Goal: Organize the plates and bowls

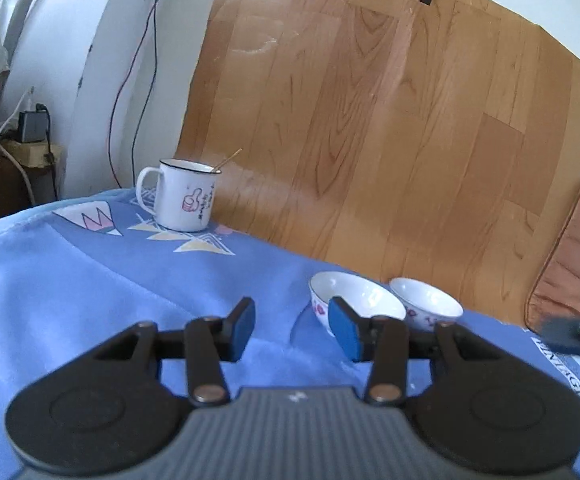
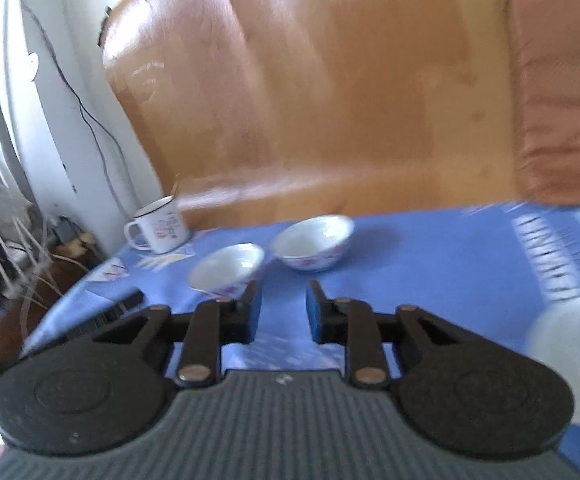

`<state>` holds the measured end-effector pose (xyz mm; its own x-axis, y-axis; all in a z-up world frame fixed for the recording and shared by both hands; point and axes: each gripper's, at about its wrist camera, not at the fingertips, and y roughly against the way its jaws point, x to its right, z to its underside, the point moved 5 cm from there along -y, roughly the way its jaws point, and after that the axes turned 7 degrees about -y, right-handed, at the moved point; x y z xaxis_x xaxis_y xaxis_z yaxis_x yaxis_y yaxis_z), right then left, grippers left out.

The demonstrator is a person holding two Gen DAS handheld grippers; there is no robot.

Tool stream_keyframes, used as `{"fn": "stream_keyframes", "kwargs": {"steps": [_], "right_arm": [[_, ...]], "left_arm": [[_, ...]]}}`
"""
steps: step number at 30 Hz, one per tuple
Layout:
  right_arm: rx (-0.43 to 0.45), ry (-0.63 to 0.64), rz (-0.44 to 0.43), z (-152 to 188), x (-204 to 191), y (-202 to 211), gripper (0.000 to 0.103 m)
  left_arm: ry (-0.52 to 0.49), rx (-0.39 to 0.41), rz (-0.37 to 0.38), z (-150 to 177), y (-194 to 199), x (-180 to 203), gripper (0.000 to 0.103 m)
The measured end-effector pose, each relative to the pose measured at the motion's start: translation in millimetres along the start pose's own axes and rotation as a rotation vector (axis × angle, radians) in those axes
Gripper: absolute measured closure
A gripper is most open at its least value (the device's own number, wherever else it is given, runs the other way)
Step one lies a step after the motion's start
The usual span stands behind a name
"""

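Hovering over the blue cloth (image 1: 90,280), both grippers hold nothing.
Left gripper (image 1: 292,330) is partly spread, right gripper (image 2: 284,314) narrower, both empty. Two white bowls (image 1: 354,300) (image 1: 426,300) sit side by side right of the mug (image 1: 184,194); a third bowl (image 2: 570,356), blurred, lies farther right, well apart from the mug.

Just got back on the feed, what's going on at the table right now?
A person holds tongs in each hand over the blue cloth; neither grips anything. Left tongs sit open beside two small bowls; right tongs face them, empty. A mug stands behind, and no bowls are stacked yet.
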<state>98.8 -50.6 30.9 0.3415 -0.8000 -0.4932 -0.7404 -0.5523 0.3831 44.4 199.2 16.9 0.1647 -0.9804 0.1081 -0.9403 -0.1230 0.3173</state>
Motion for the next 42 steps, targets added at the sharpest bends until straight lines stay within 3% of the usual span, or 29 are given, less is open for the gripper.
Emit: {"fn": "stream_keyframes", "kwargs": {"steps": [5,13,15,16,17,21,27,32,37,40,42], "right_arm": [[-0.154,-0.133,-0.034,-12.1,-19.9,-62.2,0.077],[-0.291,-0.227,0.042,-7.8,-24.0,-133.7,0.075],[-0.313,-0.243,0.064,-9.1,-19.4,-145.3,0.082],[-0.332,-0.256,0.063,-9.0,-17.2,-150.9,0.091],[-0.341,-0.264,0.069,-9.6,-14.5,-153.4,0.092],[-0.347,-0.28,0.036,-10.6,-13.8,-137.7,0.095],[-0.388,-0.296,0.009,3.1,-2.9,-92.7,0.094],[-0.41,-0.306,-0.024,18.3,-0.3,-49.6,0.094],[-0.426,-0.317,-0.058,33.1,1.9,-26.3,0.094],[-0.42,-0.315,-0.08,39.0,0.6,-18.9,0.094],[-0.413,-0.309,-0.092,40.4,0.1,-13.7,0.094]], "left_arm": [[-0.011,0.005,0.015,0.5,0.2,3.3,0.062],[0.009,0.002,0.01,0.2,-2.3,-1.3,0.062],[0.024,-0.005,0.009,0.1,-3.5,-3.8,0.062],[0.033,-0.007,0.009,0.1,-3.8,-5.2,0.062],[0.04,-0.009,0.01,0.0,-3.9,-6.3,0.062],[0.058,0.0,0.035,-1.3,-1.3,-7.3,0.062],[0.061,0.081,0.177,-7.6,17.5,2.9,0.062],[0.021,-0.051,0.279,-0.6,30.2,27.6,0.064],[-0.104,-0.173,0.23,6.2,49.4,47.6,0.064],[-0.087,-0.265,0.229,16.1,50.1,48.4,0.067],[-0.066,-0.314,0.247,23.6,49.1,48.9,0.076]]}}
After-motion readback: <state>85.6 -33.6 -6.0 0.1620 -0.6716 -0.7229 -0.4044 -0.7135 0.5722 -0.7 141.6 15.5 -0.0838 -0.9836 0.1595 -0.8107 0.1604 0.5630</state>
